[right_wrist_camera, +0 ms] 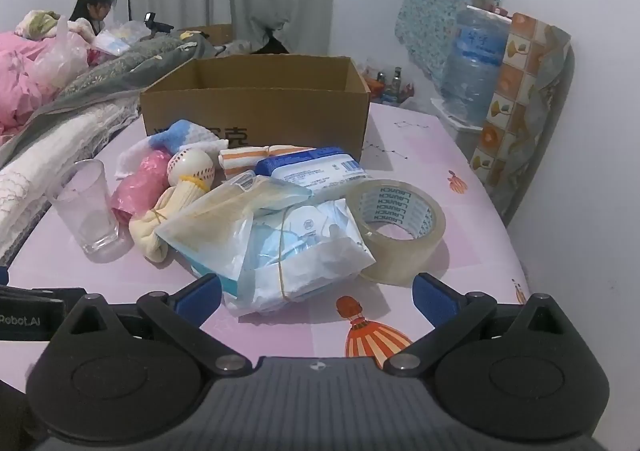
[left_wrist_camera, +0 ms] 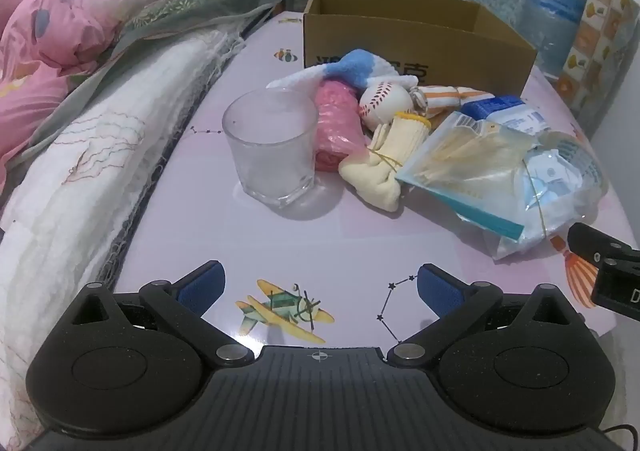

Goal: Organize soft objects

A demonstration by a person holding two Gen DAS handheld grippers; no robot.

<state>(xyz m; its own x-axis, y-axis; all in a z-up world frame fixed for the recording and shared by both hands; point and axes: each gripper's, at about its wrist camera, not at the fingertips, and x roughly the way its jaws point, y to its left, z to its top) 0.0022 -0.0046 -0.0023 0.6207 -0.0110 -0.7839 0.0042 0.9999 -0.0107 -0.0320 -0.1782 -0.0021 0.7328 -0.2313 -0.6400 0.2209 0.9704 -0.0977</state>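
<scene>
Both your left hand-held gripper (left_wrist_camera: pixel 320 283) and right hand-held gripper (right_wrist_camera: pixel 318 291) hang released, grasping nothing. The soft objects (left_wrist_camera: pixel 368 123) lie piled mid-frame on the tabletop (left_wrist_camera: pixel 320 243), before the cardboard box (left_wrist_camera: pixel 416 47).

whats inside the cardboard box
Only bare inner walls of the cardboard box show near its open top. Its front wall hides the floor, so anything lying inside cannot be seen.

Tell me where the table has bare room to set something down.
Bare table lies between the left gripper and the glass, and right of the tape roll. It is crowded from the glass to the cardboard box.
</scene>
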